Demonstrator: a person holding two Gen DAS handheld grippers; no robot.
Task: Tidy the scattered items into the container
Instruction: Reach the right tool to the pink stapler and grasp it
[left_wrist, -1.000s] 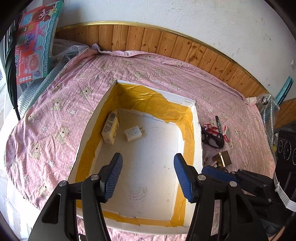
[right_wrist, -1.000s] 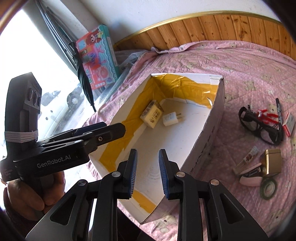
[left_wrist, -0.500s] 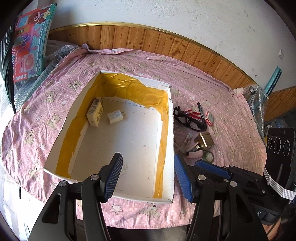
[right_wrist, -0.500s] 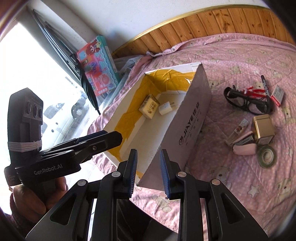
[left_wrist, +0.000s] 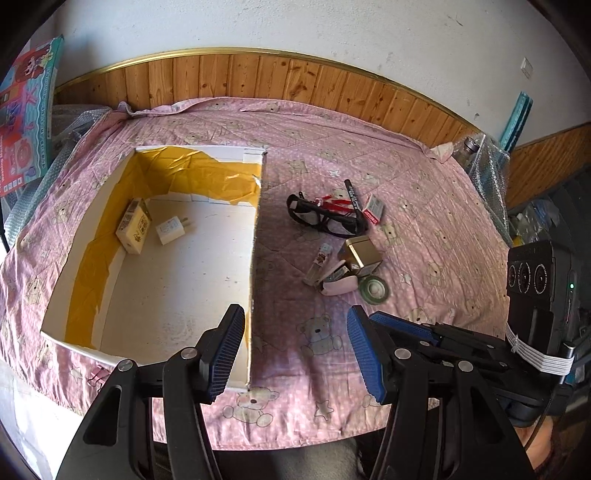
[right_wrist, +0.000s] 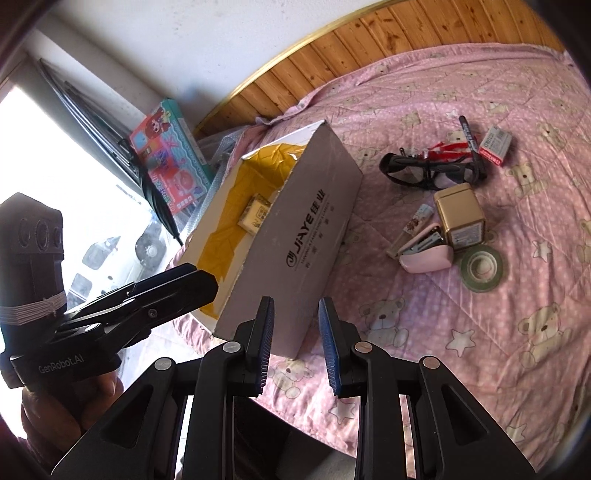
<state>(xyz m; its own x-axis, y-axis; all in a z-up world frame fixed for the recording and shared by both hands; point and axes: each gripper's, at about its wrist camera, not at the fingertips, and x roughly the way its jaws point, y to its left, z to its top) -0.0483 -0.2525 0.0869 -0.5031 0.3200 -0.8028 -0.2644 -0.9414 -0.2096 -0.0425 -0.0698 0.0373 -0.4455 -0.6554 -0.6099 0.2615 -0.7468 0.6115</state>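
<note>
Two pairs of tongs, left (left_wrist: 295, 354) spread wide and right (right_wrist: 295, 343) narrowly parted, held nothing as we hovered between pickups; the box (left_wrist: 255, 236) lay ahead-left of the right pair, the glasses (right_wrist: 432, 170) and tin (right_wrist: 460, 216) ahead-right, awaiting our reach.

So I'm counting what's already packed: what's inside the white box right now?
The white box holds a small yellow carton and a white charger plug. In the left wrist view the floor otherwise shows bare; its nearest corner is covered by the left gripper.
</note>
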